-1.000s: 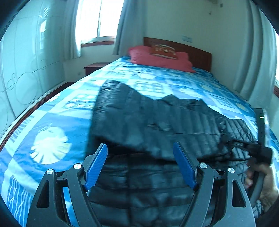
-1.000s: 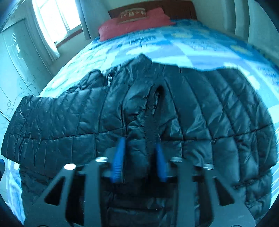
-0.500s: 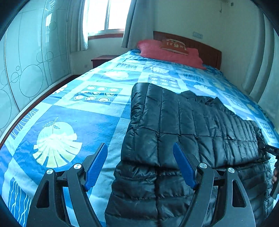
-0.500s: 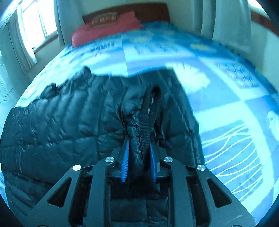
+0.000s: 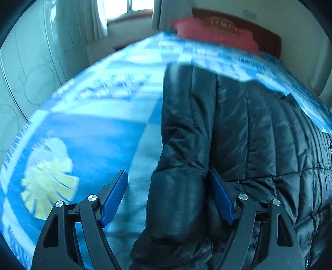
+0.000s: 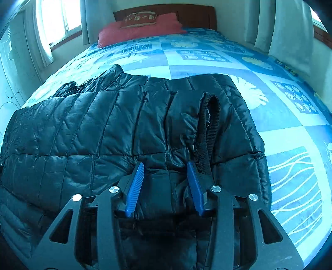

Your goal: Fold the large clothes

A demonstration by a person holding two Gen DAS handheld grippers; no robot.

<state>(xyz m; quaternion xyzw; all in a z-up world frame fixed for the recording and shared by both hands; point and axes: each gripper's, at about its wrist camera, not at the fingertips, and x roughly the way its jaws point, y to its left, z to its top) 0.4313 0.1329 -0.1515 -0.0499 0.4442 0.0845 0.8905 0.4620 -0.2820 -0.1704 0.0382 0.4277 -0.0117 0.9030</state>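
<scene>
A black quilted puffer jacket (image 6: 103, 128) lies folded across the blue patterned bed; it also shows in the left wrist view (image 5: 238, 135). My left gripper (image 5: 168, 178) is open, its blue fingers either side of the jacket's left folded edge, close over it. My right gripper (image 6: 165, 168) is open, its fingers spread around a bunched ridge of the jacket. A black ribbed cuff (image 6: 209, 128) stands up just right of the right finger.
The blue patterned bedspread (image 6: 290, 135) covers the bed. Red pillows (image 6: 141, 29) lie against the wooden headboard (image 6: 197, 14). A window and curtains are at the left, a glass wardrobe door (image 5: 31, 72) beside the bed's left edge.
My right gripper has opened and let go of the jacket fold by the cuff. My left gripper has moved down and in, close over the jacket's left edge.
</scene>
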